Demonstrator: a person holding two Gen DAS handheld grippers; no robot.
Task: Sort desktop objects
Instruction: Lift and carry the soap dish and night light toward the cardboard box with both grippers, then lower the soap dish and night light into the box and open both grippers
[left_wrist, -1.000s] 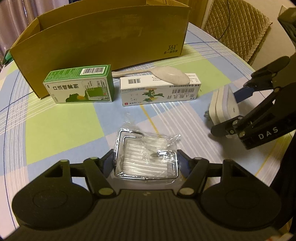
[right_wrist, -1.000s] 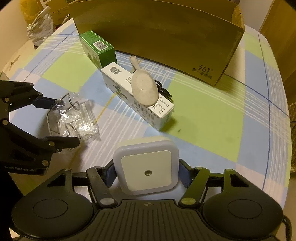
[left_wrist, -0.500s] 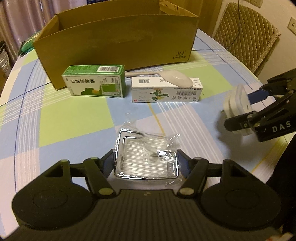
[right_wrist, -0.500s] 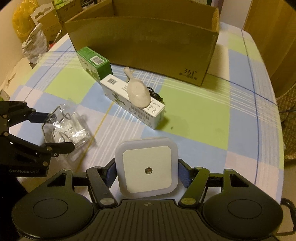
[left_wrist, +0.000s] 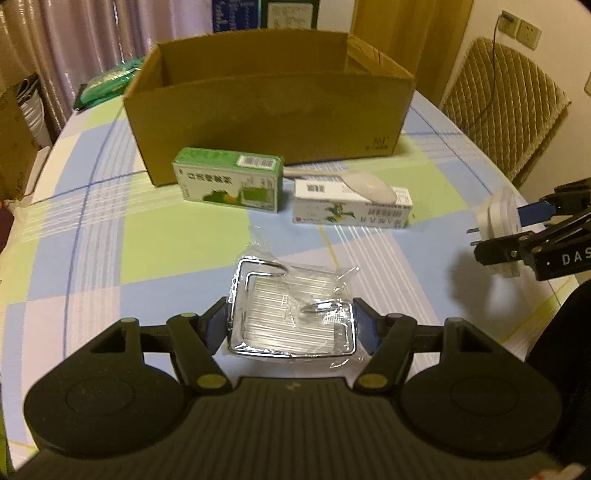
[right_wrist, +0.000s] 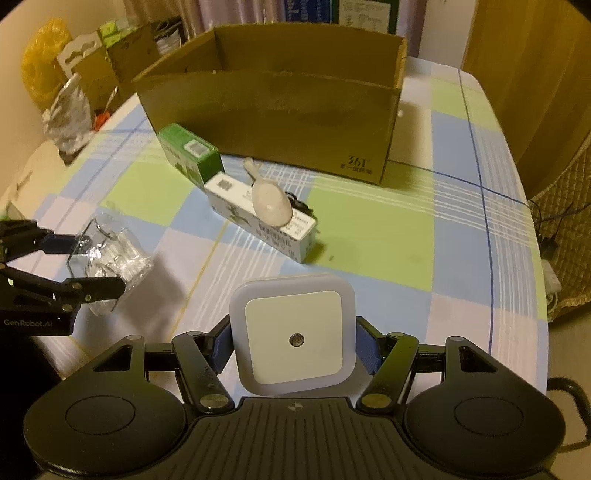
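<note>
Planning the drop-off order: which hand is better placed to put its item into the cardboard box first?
Hard to call. Left gripper holds the wrapped rack, right gripper the night light, both facing the box.

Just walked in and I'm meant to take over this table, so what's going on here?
A person is sorting things off a checked tablecloth with a gripper in each hand. The left gripper holds a wrapped wire rack, and the right gripper holds a square white night light; both are off the table. An open cardboard box stands at the back. In front of it lie a green carton and a white carton with a spoon on top.
</note>
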